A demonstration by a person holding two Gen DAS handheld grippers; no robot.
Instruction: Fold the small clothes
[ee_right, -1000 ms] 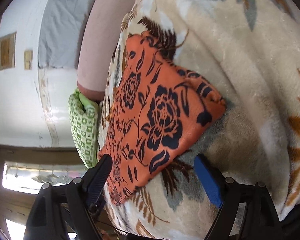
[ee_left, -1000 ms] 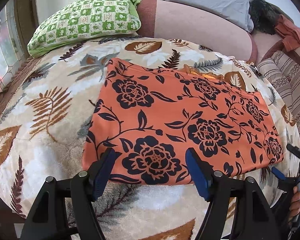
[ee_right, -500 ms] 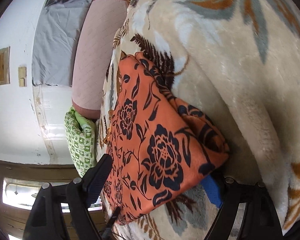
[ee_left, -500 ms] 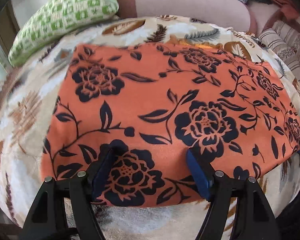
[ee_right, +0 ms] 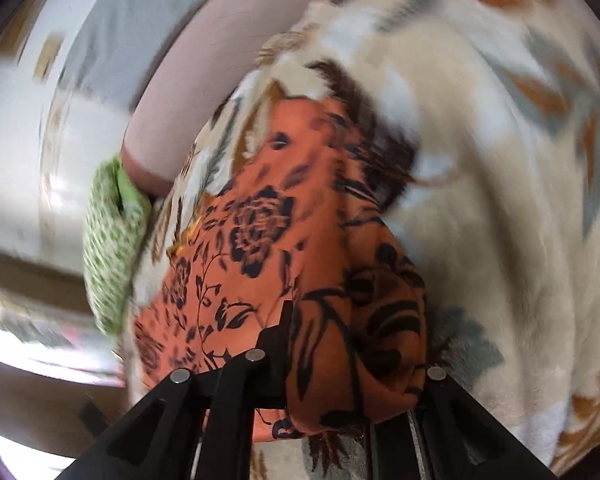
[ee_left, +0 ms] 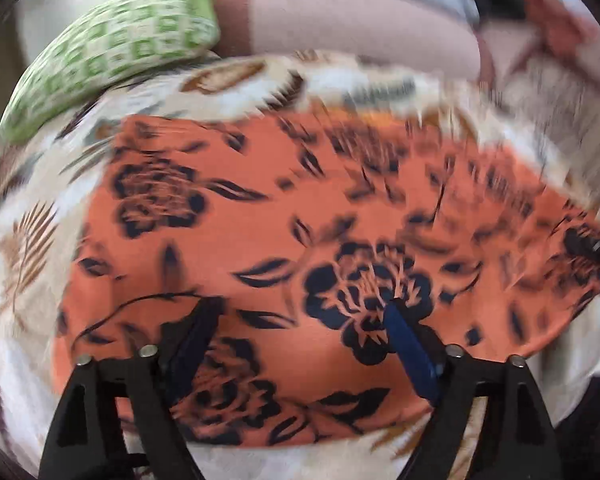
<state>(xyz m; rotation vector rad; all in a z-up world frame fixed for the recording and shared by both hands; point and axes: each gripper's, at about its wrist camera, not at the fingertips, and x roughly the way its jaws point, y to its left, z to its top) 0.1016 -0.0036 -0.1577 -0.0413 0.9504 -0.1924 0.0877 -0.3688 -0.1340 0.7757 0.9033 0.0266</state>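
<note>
The cloth [ee_left: 300, 220] lies flat on the blanket [ee_left: 28, 240], ready for folding. The right gripper [ee_right: 340, 360] has just closed, pinching the cloth's corner to lift it; the left gripper [ee_left: 300, 328], jaws just widened and spread, hovers over the near edge, gripping nothing.

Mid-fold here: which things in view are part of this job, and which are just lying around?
Part of the job:
- orange floral cloth
- right gripper, shut on a bunched corner of it
- left gripper, open over its near edge

Just lying about:
- green checked pillow
- pink bolster
- leaf-print blanket underneath
</note>
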